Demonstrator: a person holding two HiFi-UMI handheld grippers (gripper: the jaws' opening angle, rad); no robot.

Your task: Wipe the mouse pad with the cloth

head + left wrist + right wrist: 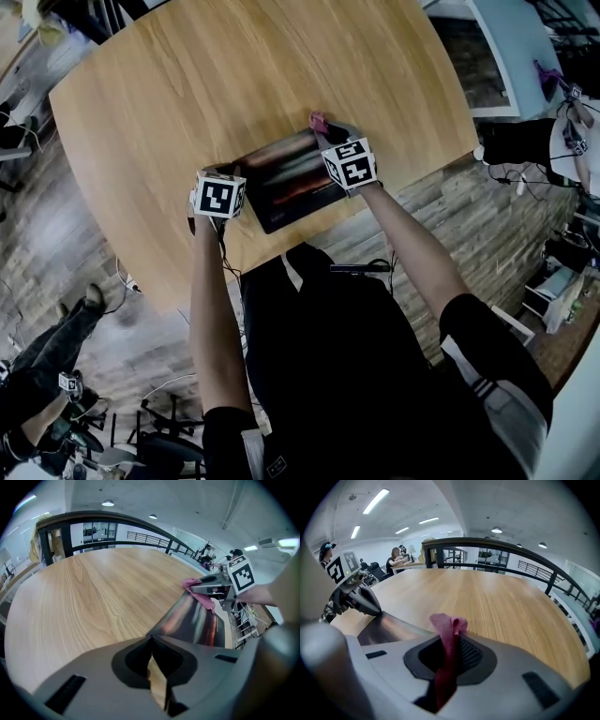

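Pinching the pink fabric cloth (446, 629), your right gripper (449, 641) has both jaws pressed onto it. The cloth runs up through the slot between them, and a crumpled tuft pokes out just past the tips. Seen from the left gripper view, that tuft hangs under the right tips and touches the far corner of the dark rectangular mouse pad with reddish streaks (291, 178). From the right gripper's own view, the pad's glossy surface lies just ahead of the jaws and to their left.

Your left gripper (151, 640) has its jaws pressed together at the tips, with only a sliver of wood showing in the gap behind them. Nothing sits between them. The near corner of the pad meets these tips right at their point, and the pad spreads away ahead of them and to their right. The right gripper view shows the left tips angled down onto that edge of the pad. I cannot tell whether they grip it or only rest on it.

The pad lies flat near your edge of the round light wooden table (234, 75), between the two sets of jaws, one at each end.
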